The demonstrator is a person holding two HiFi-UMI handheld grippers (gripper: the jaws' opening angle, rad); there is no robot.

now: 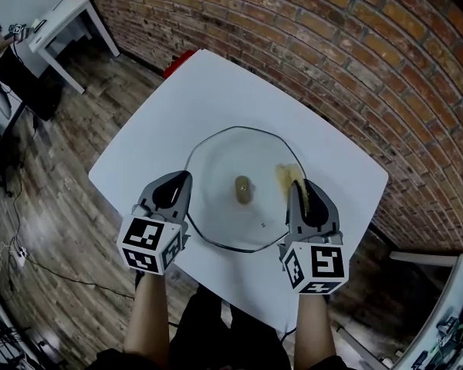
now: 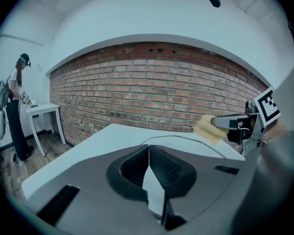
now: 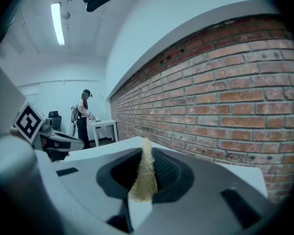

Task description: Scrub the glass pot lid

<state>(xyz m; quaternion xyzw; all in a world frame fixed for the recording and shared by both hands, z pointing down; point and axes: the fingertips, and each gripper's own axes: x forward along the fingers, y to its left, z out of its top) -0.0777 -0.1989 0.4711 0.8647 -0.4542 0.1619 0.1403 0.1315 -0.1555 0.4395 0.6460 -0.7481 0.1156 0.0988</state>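
The glass pot lid (image 1: 216, 164) lies flat in the middle of the white table (image 1: 208, 91), its brown knob (image 1: 242, 190) at the centre. My left gripper (image 1: 184, 182) is shut, its tips at the lid's left rim, and nothing shows between its jaws (image 2: 148, 153). In the left gripper view the lid's rim (image 2: 186, 140) curves away ahead. My right gripper (image 1: 296, 187) is shut on a yellow sponge (image 1: 287, 174) over the lid's right side. The sponge (image 3: 144, 180) stands squeezed between the right jaws and also shows in the left gripper view (image 2: 206, 127).
A brick wall (image 1: 332, 45) runs close behind the table. A small white side table (image 1: 62, 21) stands far left with a person (image 2: 14, 111) beside it. Something red (image 1: 181, 60) lies behind the table's far edge. Cables lie on the wooden floor (image 1: 15, 257).
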